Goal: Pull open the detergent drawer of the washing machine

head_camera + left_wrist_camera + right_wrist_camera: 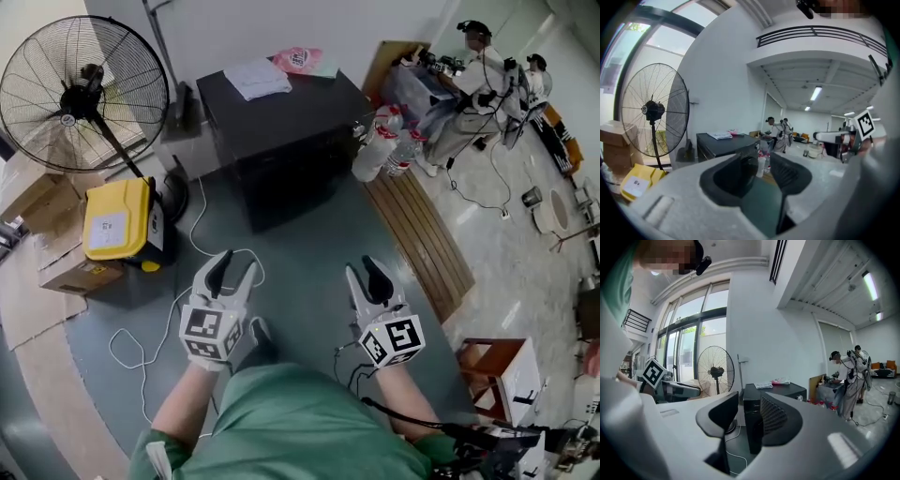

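The washing machine [281,141] is a black box standing against the far wall, also seen in the left gripper view [724,145] and the right gripper view [776,392]. Its detergent drawer cannot be made out from here. Both grippers are held out in front of the person, well short of the machine. My left gripper [236,264] [762,171] has its jaws spread wide with nothing between them. My right gripper [364,269] [749,411] stands open more narrowly, also empty.
Papers [258,77] and a pink packet [300,58] lie on the machine's top. A floor fan [82,94], a yellow box [117,220] and cardboard boxes [56,253] stand at left. A white cable [178,309] trails on the floor. Bottles [389,141], a wooden pallet [422,239] and people [478,84] are at right.
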Available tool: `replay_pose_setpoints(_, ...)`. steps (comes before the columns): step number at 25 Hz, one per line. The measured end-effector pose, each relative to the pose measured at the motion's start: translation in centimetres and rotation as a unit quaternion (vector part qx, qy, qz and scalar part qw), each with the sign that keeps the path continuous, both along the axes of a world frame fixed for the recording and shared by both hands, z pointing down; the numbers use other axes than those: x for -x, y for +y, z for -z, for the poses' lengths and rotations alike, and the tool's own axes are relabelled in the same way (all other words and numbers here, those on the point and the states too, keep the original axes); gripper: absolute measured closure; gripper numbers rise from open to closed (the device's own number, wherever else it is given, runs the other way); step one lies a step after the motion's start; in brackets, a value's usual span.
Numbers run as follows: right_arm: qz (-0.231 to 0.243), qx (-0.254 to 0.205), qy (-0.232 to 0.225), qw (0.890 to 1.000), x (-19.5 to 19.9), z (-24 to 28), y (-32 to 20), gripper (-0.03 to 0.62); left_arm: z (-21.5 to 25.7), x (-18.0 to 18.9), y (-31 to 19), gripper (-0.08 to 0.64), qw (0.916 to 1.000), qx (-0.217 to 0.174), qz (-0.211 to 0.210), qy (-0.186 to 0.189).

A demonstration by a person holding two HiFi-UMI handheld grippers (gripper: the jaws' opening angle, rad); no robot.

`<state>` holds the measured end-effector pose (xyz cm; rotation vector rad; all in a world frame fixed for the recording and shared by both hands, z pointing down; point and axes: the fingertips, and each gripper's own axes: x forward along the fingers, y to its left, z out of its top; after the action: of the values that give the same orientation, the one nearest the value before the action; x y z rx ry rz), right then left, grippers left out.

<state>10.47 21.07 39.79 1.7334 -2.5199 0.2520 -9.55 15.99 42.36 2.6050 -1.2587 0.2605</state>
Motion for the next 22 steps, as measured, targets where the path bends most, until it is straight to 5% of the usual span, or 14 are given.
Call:
replay_pose_setpoints(10, -0.029, 0.026, -0.018, 0.999, 2.2, -1.5, -9.4, 0.462, -1.8, 4.1, -8.3, 0.367, 0.9997, 0.021, -0.011, 0.0)
replay_pose_setpoints(22, 0.013, 0.08, -0.071, 0.994, 3.2, -6.5, -16.5, 0.454, -4.1, 4.3, -13.7, 0.369, 0.9991, 0.041, 0.0, -0.013)
